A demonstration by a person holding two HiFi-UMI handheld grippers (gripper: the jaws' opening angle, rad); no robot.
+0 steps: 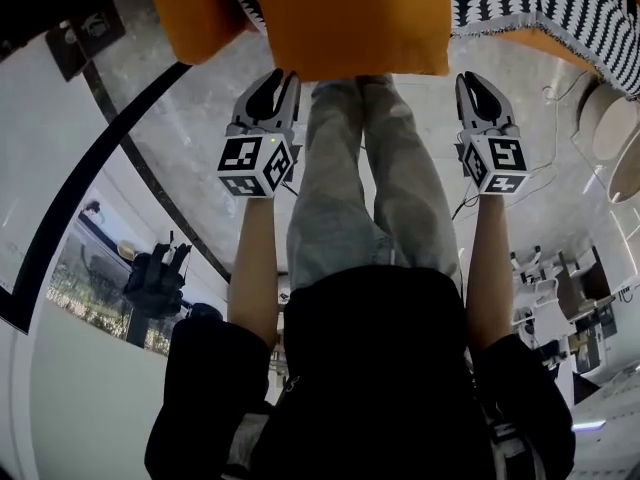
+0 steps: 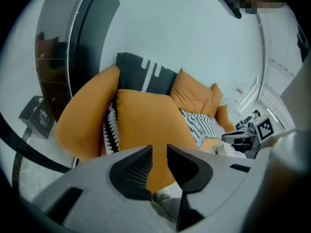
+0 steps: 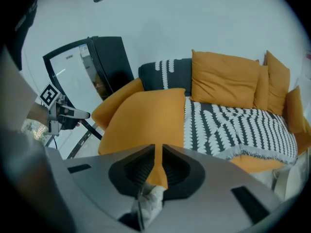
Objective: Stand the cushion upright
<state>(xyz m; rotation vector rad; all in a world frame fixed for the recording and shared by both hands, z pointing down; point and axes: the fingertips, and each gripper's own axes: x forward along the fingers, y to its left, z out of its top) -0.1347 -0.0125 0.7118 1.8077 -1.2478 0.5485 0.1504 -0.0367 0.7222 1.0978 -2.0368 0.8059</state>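
An orange cushion (image 1: 350, 18) lies at the sofa's front edge, its lower edge hanging over toward me. My left gripper (image 1: 278, 76) is at its lower left edge. In the left gripper view its jaws (image 2: 159, 149) stand apart, with the cushion (image 2: 146, 125) showing in the gap and no pad pressing on it. My right gripper (image 1: 472, 78) sits at the lower right corner. There its jaws (image 3: 158, 147) are nearly together, pinching a thin fold of the cushion (image 3: 146, 120).
The sofa carries a black-and-white patterned throw (image 3: 233, 125), further orange cushions (image 3: 226, 79) and a dark patterned cushion (image 3: 163, 74) at the back. An orange armrest (image 2: 85, 120) bulges left of the cushion. The person's legs (image 1: 370, 188) stand between the grippers. A cable (image 1: 545, 178) lies on the floor.
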